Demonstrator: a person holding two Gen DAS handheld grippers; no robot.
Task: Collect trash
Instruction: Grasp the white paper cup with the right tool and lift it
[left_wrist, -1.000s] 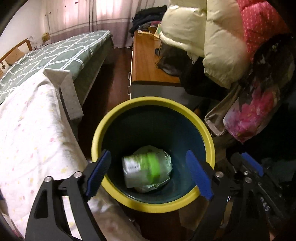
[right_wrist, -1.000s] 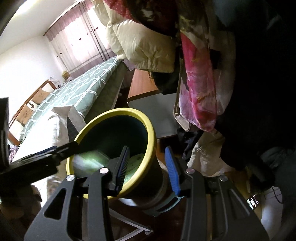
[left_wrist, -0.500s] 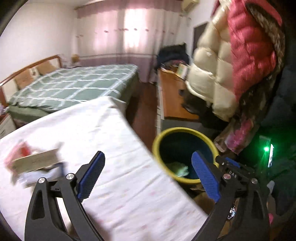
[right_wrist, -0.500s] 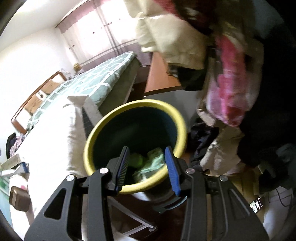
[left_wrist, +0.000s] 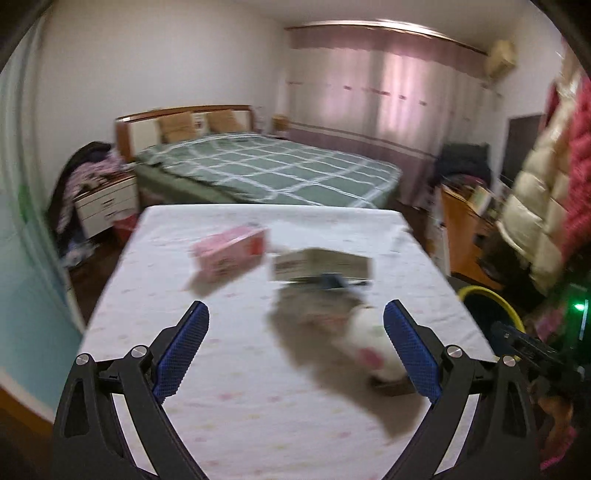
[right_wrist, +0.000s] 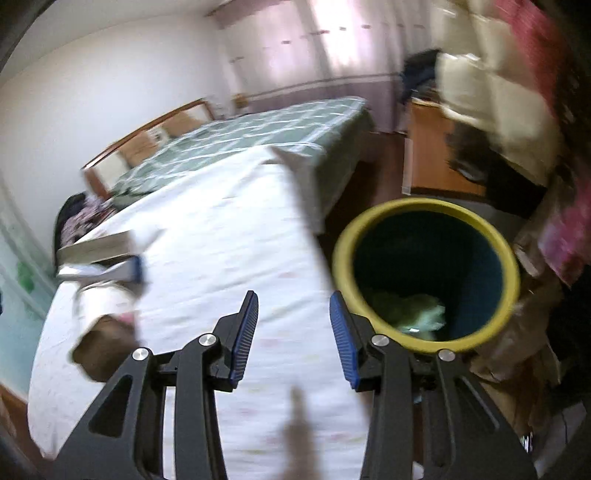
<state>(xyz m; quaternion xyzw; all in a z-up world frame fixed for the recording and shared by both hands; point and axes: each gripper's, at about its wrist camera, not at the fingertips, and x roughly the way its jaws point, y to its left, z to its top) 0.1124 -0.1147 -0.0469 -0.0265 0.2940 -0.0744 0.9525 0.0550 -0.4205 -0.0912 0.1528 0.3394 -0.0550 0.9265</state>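
While both claws, left (left_wrist: 295, 347) and right (right_wrist: 293, 334), hang open and empty, boxes (left_wrist: 320, 264) and a wrapper (left_wrist: 369, 347) litter the table (left_wrist: 229, 406) beside the bin (right_wrist: 424, 273), so grasping one comes next.

Open left tool (left_wrist: 295, 345) above littered table (left_wrist: 229, 369)

Both wrist views overlook white table (left_wrist: 236, 369) (right_wrist: 229, 236); share bin (left_wrist: 491, 306) (right_wrist: 424, 206).

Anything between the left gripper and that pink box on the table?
Left wrist view: only bare white tablecloth lies between the open left gripper and the pink box. The other trash sits off to the right.
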